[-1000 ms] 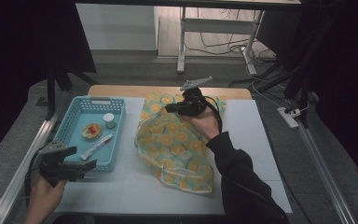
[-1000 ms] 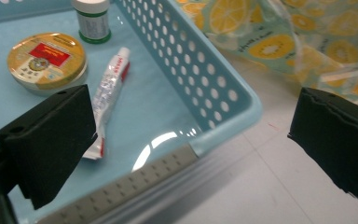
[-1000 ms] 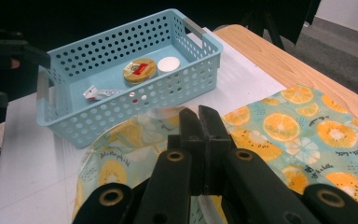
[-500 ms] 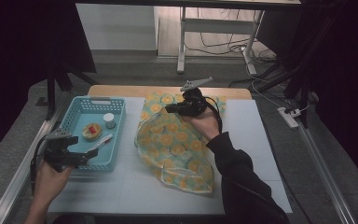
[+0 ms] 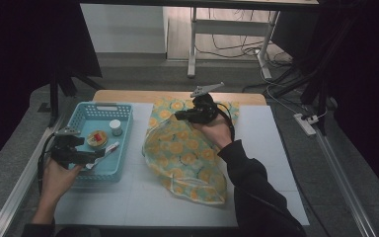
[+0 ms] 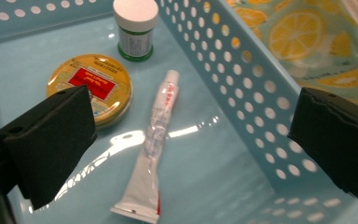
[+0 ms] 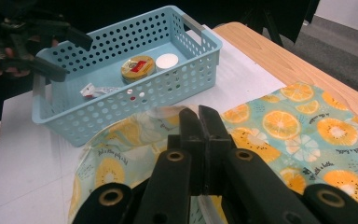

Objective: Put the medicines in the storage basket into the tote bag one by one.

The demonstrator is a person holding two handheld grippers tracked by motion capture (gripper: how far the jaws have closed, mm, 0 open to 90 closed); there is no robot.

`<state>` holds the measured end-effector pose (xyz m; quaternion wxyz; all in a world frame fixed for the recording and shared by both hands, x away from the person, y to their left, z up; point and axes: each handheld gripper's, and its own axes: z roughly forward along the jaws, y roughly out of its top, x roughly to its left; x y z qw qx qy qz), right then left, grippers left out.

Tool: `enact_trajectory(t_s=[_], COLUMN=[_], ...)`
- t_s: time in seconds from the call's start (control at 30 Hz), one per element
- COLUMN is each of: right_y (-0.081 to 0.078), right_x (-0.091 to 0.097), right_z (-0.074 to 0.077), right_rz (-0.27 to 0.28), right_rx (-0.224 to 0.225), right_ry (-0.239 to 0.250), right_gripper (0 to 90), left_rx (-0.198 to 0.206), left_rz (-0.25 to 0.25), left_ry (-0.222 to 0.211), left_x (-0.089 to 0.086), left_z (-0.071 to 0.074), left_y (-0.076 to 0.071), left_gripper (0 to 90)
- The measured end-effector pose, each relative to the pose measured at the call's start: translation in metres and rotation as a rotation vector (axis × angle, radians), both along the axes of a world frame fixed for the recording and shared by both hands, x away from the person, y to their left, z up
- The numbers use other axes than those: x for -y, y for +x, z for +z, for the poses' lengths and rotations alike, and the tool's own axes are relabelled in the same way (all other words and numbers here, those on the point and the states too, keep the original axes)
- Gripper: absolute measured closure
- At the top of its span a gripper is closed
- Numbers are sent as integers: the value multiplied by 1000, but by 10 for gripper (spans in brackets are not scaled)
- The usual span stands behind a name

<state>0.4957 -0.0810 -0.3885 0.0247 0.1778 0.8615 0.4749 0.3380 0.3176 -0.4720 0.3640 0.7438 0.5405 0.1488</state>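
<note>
Left gripper (image 5: pixel 93 157): held in a hand (image 5: pixel 59 175) at 9 o'clock on the table (image 5: pixel 266 148), low over the near end of a blue basket (image 5: pixel 101 106). Jaws wide apart, nothing squeezed between them, not touching anything.

In the left gripper view, right between the two black jaws but below them: a thin white tube (image 6: pixel 154 140). Long and flat, lying on the basket floor. Small white cap pointing to 12 o'clock, folded flat end at 6 o'clock, a bit of red near that end, tiny red writing along the side, too small to read.

At 10 o'clock from the tube, just beside it: a round yellow tin (image 6: pixel 98 79) with a red label on the lid. At 12 o'clock from the tube: a little jar (image 6: pixel 135 28), standing up, white lid, green band.

At 3 o'clock from the basket in the high view: a bag (image 5: pixel 185 153), light green with orange and yellow fruit slices all over. Spread on the table, wide and round, narrow end toward 5 o'clock.

Right gripper (image 5: pixel 177 116): at 12 o'clock on the bag, pointing to 9 o'clock. Jaws pressed tight together, pinching the bag's top edge, with that edge lifted into a small arch.
</note>
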Motion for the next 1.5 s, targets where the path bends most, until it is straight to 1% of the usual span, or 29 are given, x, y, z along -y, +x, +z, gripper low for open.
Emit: enact_trajectory(t_s=[0.1, 0.23, 0.3, 0.37, 0.47, 0.5, 0.57, 0.63, 0.73, 0.87, 1.0, 1.1, 1.2, 1.27, 1.33, 1.43, 1.5], right_y=[0, -1, -1, -1, 0, 0, 0, 0, 1, 1, 1, 1, 1, 1, 1, 1, 1], right_x=[0, 0, 0, 1, 1, 2, 2, 2, 1, 1, 2, 3, 3, 4, 4, 4, 4], right_z=[-1, 0, 0, 0, 0, 0, 0, 0, -1, -1, -1, -1, -2, -2, -3, -4, -5], right_rz=[0, 0, 0, 0, 0, -1, -2, -1, -2, 0, 0, -2, -4, -3, -3, -4, -4], right_rx=[3, 7, 7, 8, 7, 6, 4, 3, 1, 0, -1, -1, -2, -2, -3, -5, -7], right_ry=[-2, 3, 2, 3, 3, 4, 5, 5, 2, 2, 1, 3, 4, 2, 5, 1, 3], right_gripper=[900, 900, 900, 900, 900, 900, 900, 900, 900, 900, 900, 900, 900, 900, 900, 900, 900], left_rx=[-7, -15, -20, -25, -33, -35, -44, -53, -76, -102, -122, -147, -184, -217, -239, -278, -294], left_rz=[12, 8, 9, 11, 24, 35, 37, 33, 28, 41, 55, 63, 64, 64, 66, 61, 62], left_ry=[11, 21, 35, 36, 64, 72, 85, 86, 86, 72, 82, 94, 109, 115, 116, 130, 134], left_x=[-1, -2, -3, -4, -7, -7, -9, -10, -11, -14, -16, -17, -18, -18, -19, -19, -19], left_z=[1, 2, 1, 1, 1, 2, 1, 0, -5, -12, -18, -24, -30, -35, -40, -45, -47], left_y=[8, 16, 20, 24, 33, 36, 42, 48, 56, 67, 76, 82, 88, 92, 95, 98, 100], left_gripper=[8, 0, 0, 0, 0, 0, 0, 0, 0, 0, 0, 0, 0, 0, 0, 0, 0])
